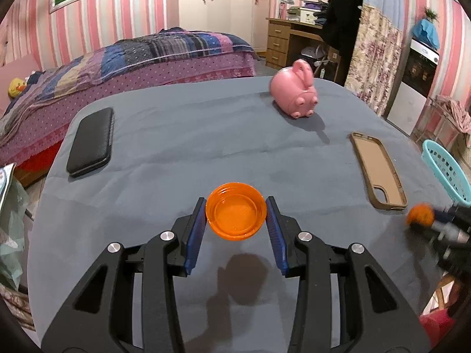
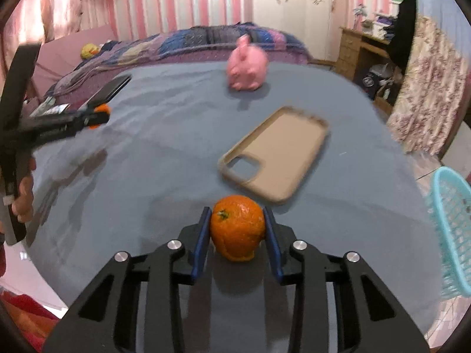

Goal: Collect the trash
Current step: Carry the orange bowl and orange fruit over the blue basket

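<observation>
My left gripper [image 1: 236, 203] is shut on a round orange plastic lid [image 1: 235, 219], held open side up a little above the blue-grey tablecloth [image 1: 191, 153], where it casts a shadow. In the right wrist view, an orange with wrinkled peel and a green stem [image 2: 238, 228] sits between the blue pads of my right gripper [image 2: 237, 214], and both pads press its sides. From the left wrist view, that orange [image 1: 421, 214] shows blurred at the far right edge. A teal mesh basket [image 2: 453, 235] stands just beyond the table's right edge.
A pink pig figure [image 1: 295, 92] lies at the far side of the table. A tan phone case [image 2: 276, 153] lies open side up just beyond the orange. A black phone case [image 1: 91, 142] lies at the left. A bed and a wooden desk stand behind.
</observation>
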Action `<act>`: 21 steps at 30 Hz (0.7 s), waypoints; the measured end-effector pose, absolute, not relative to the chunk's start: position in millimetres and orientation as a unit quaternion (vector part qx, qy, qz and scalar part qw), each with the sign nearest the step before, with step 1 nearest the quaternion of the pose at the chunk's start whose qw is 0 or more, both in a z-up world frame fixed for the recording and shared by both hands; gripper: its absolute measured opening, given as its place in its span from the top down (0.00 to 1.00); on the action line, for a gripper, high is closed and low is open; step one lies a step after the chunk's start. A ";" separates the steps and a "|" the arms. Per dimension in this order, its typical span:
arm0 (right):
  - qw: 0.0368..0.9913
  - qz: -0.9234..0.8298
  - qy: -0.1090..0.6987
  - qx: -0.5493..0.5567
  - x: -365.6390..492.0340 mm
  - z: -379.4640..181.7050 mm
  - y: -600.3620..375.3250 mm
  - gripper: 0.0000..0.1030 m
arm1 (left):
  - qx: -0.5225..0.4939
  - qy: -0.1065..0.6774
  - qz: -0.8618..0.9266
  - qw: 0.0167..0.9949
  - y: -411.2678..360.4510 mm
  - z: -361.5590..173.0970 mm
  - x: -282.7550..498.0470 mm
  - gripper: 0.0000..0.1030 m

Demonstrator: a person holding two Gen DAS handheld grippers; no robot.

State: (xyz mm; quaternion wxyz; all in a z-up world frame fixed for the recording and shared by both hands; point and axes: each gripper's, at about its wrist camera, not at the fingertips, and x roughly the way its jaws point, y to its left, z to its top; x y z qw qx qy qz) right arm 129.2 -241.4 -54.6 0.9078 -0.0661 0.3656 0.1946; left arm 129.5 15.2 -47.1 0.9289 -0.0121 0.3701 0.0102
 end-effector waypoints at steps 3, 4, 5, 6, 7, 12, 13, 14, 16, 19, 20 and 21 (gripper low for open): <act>0.923 0.158 0.348 -0.044 134.4 -38.5 -275.7 0.66 | -0.006 0.368 -0.003 0.930 -1.1 -41.9 137.8 0.62; 0.925 0.150 0.346 -0.041 135.5 -36.0 -283.0 0.66 | -0.004 0.365 -0.010 0.931 -9.9 -38.9 142.2 0.62; 0.931 0.127 0.340 -0.035 138.5 -29.8 -299.9 0.66 | -0.002 0.363 -0.015 0.931 -17.4 -35.8 145.8 0.62; 0.935 0.109 0.337 -0.032 140.9 -25.5 -313.1 0.66 | 0.000 0.361 -0.020 0.932 -24.7 -33.6 148.7 0.62; 0.936 0.101 0.336 -0.031 142.7 -23.5 -319.8 0.66 | 0.006 0.356 -0.029 0.934 -36.3 -30.3 153.9 0.62; 0.942 0.040 0.333 -0.016 154.2 -13.3 -379.1 0.66 | 0.022 0.345 -0.060 0.936 -80.7 -22.4 174.6 0.62; 0.942 0.032 0.335 -0.009 156.7 -13.9 -391.0 0.66 | 0.023 0.344 -0.068 0.936 -91.0 -20.9 179.1 0.62; 0.941 0.026 0.337 -0.002 158.9 -14.9 -400.3 0.66 | 0.024 0.342 -0.075 0.936 -101.8 -19.4 183.9 0.62; 0.941 0.020 0.339 0.006 162.9 -13.9 -414.4 0.66 | 0.027 0.339 -0.094 0.936 -124.6 -16.9 192.5 0.62; 0.941 0.002 0.339 0.003 168.2 -14.0 -436.1 0.66 | 0.036 0.333 -0.115 0.935 -153.9 -14.4 201.2 0.62; 0.940 -0.008 0.341 0.005 168.8 -16.0 -446.7 0.66 | 0.040 0.330 -0.124 0.935 -167.1 -13.7 204.0 0.62; 0.940 -0.010 0.341 0.009 169.1 -16.7 -450.1 0.66 | 0.042 0.328 -0.131 0.935 -177.1 -12.7 206.8 0.62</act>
